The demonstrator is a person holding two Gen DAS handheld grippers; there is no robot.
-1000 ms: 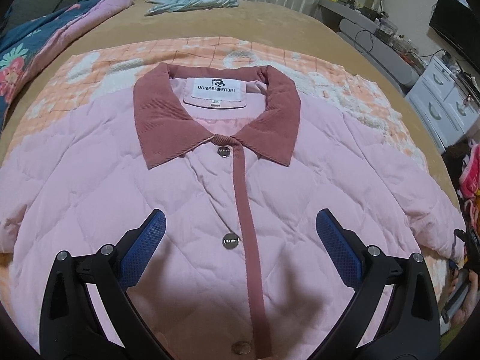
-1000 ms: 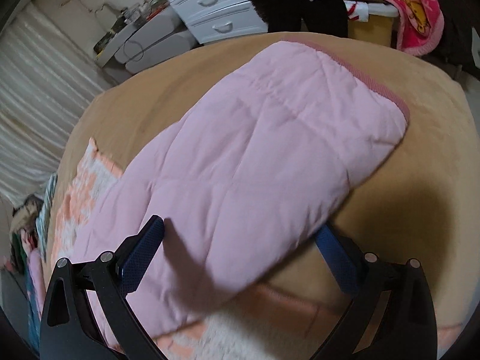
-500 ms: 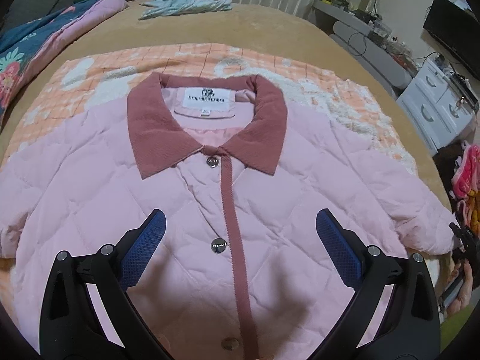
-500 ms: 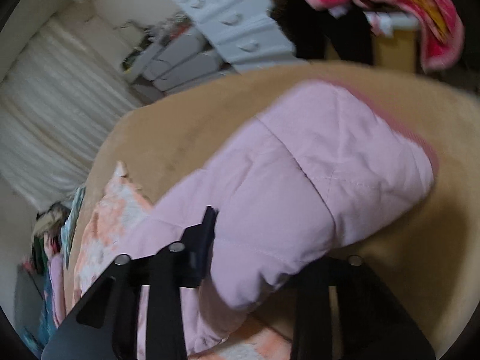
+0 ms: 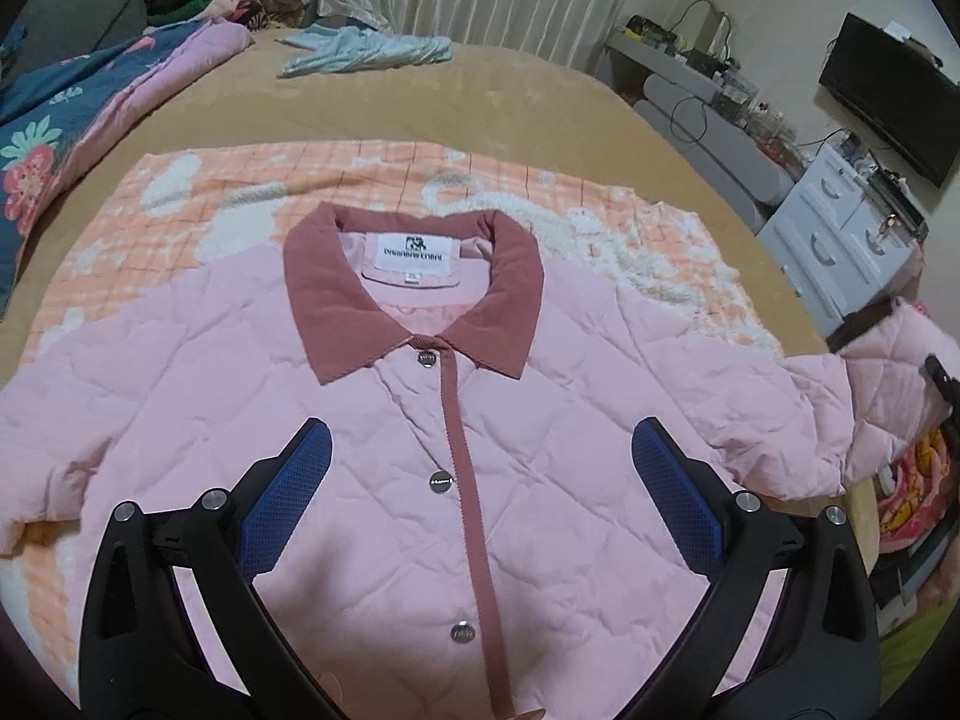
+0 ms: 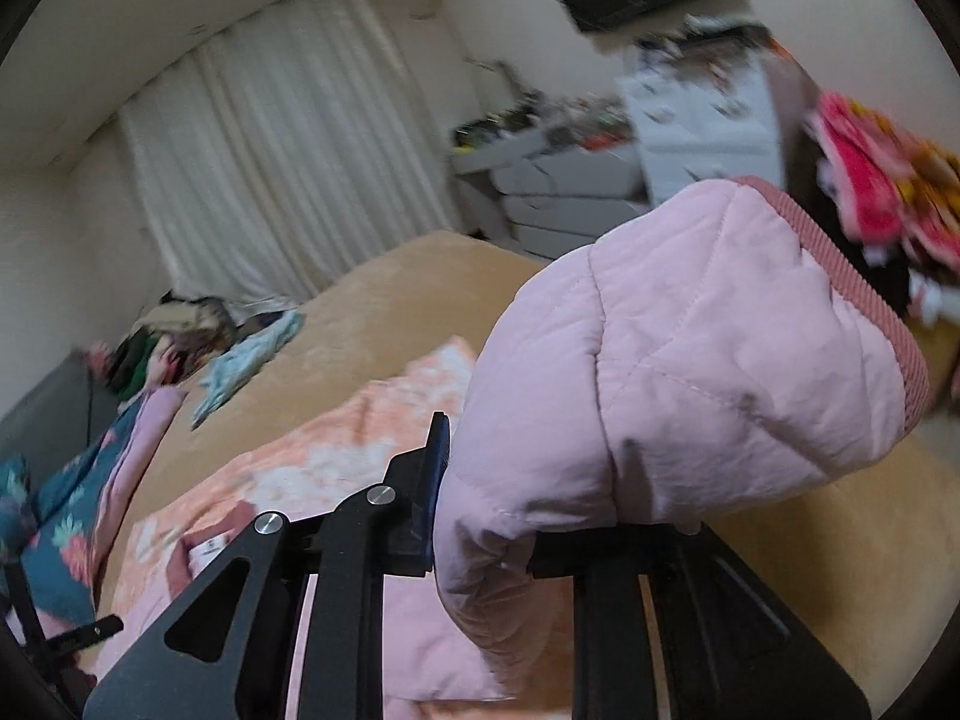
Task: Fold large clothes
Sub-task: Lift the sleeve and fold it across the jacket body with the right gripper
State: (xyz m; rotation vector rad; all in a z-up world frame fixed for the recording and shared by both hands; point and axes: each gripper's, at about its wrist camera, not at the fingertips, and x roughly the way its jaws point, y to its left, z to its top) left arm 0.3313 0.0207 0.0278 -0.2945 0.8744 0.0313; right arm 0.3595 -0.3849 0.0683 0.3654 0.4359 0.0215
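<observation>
A pink quilted jacket (image 5: 372, 432) with a dusty-rose collar (image 5: 336, 306) lies buttoned, front up, on an orange checked blanket (image 5: 300, 180). My left gripper (image 5: 480, 474) is open and hovers above the jacket's chest, on either side of the button placket. My right gripper (image 6: 480, 516) is shut on the jacket's right sleeve (image 6: 678, 372) and holds it raised off the bed, the ribbed cuff (image 6: 852, 294) pointing up and right. The lifted sleeve also shows at the right edge of the left wrist view (image 5: 888, 384).
The tan bed (image 5: 540, 96) carries a light blue garment (image 5: 366, 51) at the back and a floral quilt (image 5: 66, 120) on the left. White drawers (image 5: 840, 234) and a grey desk (image 5: 708, 126) stand right of the bed. A bright pink-and-yellow blanket (image 6: 888, 192) lies beyond the sleeve.
My right gripper closed on the sleeve and lifted it off the bed, swinging upward. My left gripper drew back from the collar, staying open.
</observation>
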